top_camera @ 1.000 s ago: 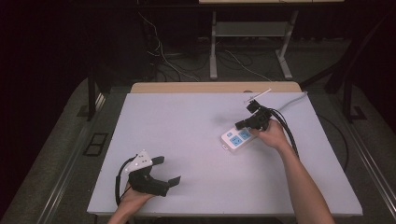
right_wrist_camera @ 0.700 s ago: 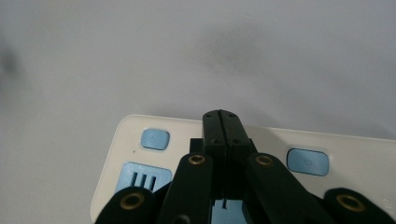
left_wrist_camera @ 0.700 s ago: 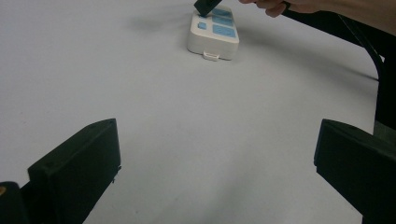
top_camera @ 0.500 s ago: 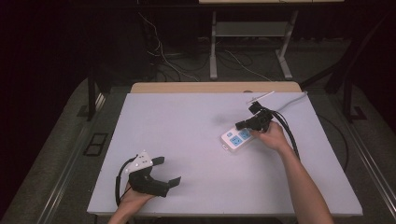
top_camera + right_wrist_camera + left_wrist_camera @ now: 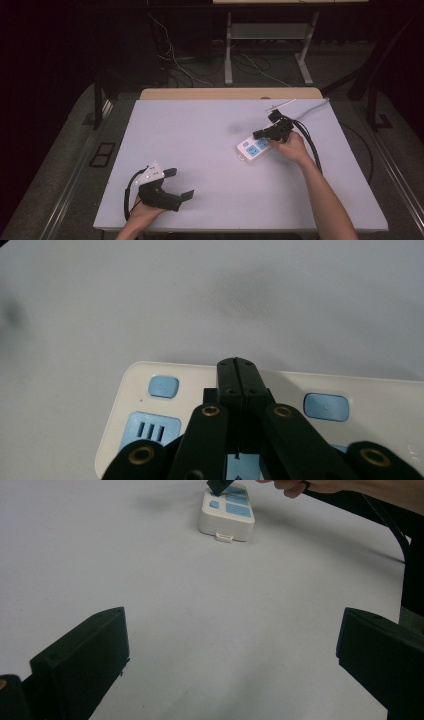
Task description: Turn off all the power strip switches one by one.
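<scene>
A white plastic power strip (image 5: 254, 148) with rounded corners and pale blue socket faces lies flat on the smooth, matte light-grey table (image 5: 210, 150), toward its right half and angled across it. The right gripper (image 5: 261, 134), its two black jaws pressed flat together with nothing between them, hangs just over the strip's top; the right gripper view shows the joined tips (image 5: 238, 371) above the white casing between two rounded blue buttons (image 5: 163, 386), though whether they touch the plastic cannot be told. A bundle of black cable (image 5: 309, 142) trails from that gripper past the person's right hand (image 5: 292, 148) toward the table's right edge. Well apart, near the front-left corner, the left gripper (image 5: 179, 184) rests low by the table's near edge with its blocky black jaws spread wide and empty, a grey three-cornered plate (image 5: 150, 174) on top. Between the two tools the tabletop is a broad, bare stretch. A wooden strip (image 5: 230, 93) borders the far edge.
</scene>
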Demonstrator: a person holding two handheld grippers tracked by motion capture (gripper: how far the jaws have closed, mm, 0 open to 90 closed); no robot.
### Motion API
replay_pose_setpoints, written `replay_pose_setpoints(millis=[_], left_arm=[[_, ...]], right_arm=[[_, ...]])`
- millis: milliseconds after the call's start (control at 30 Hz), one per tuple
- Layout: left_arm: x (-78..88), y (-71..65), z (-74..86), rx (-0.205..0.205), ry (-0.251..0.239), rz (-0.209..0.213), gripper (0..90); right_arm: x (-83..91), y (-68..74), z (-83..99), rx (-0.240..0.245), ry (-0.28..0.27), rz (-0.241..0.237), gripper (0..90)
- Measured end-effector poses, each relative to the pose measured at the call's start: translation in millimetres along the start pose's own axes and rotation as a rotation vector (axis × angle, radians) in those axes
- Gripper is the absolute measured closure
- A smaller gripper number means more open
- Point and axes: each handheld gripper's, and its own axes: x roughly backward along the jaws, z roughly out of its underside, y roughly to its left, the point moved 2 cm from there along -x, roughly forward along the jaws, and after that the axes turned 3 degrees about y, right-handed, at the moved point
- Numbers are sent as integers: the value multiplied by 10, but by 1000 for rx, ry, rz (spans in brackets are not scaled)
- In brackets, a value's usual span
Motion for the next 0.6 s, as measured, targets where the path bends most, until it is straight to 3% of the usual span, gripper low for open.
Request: replay_pose_setpoints(millis=[200, 400, 433, 467, 600], left_arm=[[1, 13, 1, 3, 2, -5, 0], [2, 22, -1, 6, 0, -6, 0], [2, 22, -1, 6, -1, -6, 0], [2, 20, -2, 6, -1, -5, 0], [5, 20, -3, 4, -1, -5, 0]], right_arm=[[0, 45, -28, 40, 21, 35, 900], [1, 62, -41, 45, 31, 46, 900], [29, 66, -54, 35, 10, 32, 900], [36, 68, -60, 44, 23, 55, 900], [60, 69, -77, 51, 36, 62, 900]])
